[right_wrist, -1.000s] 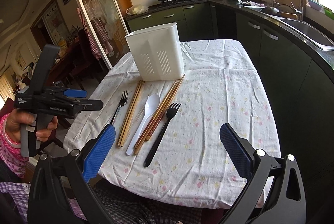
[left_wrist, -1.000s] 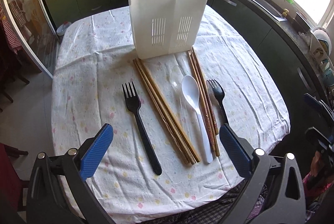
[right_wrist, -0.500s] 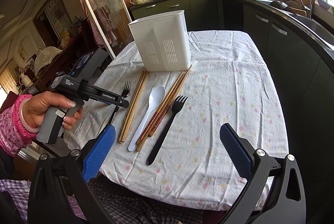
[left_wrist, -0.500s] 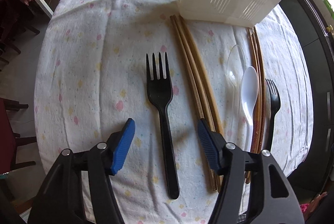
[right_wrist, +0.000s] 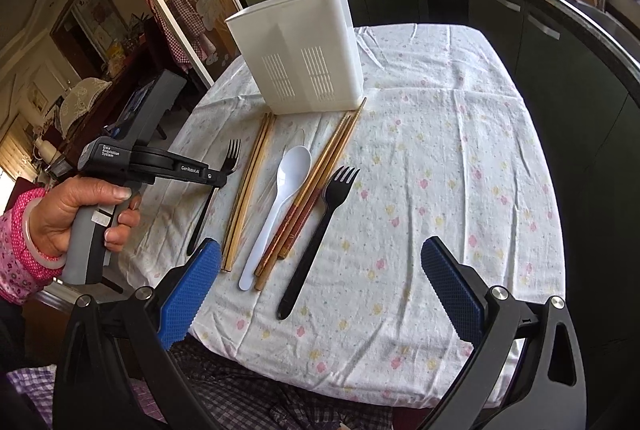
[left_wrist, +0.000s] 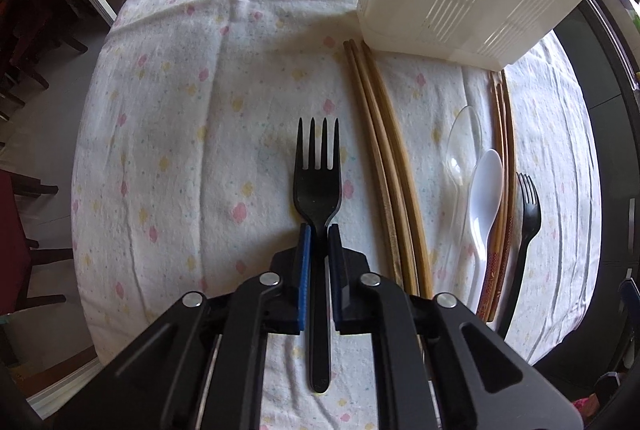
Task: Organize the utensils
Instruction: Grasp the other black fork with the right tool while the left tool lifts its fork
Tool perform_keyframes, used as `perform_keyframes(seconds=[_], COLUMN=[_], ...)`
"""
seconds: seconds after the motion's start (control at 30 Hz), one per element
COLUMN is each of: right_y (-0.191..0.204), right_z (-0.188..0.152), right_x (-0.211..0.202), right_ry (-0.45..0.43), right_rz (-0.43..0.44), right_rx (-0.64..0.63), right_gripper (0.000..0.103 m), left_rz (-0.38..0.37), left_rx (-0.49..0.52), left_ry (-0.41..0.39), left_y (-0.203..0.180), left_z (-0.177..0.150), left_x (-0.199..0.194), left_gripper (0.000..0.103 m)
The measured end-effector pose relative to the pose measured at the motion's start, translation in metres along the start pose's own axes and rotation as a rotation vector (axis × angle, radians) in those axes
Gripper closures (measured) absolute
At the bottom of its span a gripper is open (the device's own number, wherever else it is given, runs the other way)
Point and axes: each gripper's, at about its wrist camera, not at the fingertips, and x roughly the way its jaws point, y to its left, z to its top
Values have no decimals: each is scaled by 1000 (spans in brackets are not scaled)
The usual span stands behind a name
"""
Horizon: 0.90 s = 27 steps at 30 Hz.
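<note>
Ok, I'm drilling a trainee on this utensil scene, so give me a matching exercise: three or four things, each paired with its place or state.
Things:
1. left gripper
2. right gripper
3. white spoon
4. white holder

Places or states:
A. upright at the far end of the utensils
B. open, nothing between its pads
C. closing on the neck of a black fork
D. lying between two chopstick bundles

Pairs: 1-C, 2-B, 3-D, 4-A
</note>
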Motion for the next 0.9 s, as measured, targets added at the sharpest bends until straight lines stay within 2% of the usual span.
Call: perform_keyframes(seconds=[0.1,0.17,0.23,0.33,0.4,0.43,0.47,0.67,0.8,0.9], right_y=[-10,-11,-9,-9,-13,-16,-19,-12,3,15], right_z=[19,28,34,39,41,41,41,44,44,43], right_x=[33,51,62,80,93,99,104,113,123,127], right_ry=[153,206,234,297,326,339,353,382,387,386], right_rz=[25,-14,-58,-84,-138,-159,-172,-152,-220,-290], right_rx=[87,95,99,128,149,161,176,193,158,129], right_gripper=[4,4,10,25,47,52,61,64,72,75], left_rz=[19,25,24,28,32,34,36,24,22,32], left_rx=[23,31,37,48,55,60,64,74,81,87], left_ry=[-4,-5,-6,-8,-8,-7,-7,-11,-14,-20], left_y=[-4,-6,-11,-14,-14,-15,-15,-12,-10,-12], left_z=[1,1,5,4,5,4,5,6,6,6], left_x=[1,0,2,3,3,5,5,1,2,2], left_gripper=[94,94,94,94,94,94,94,93,93,93])
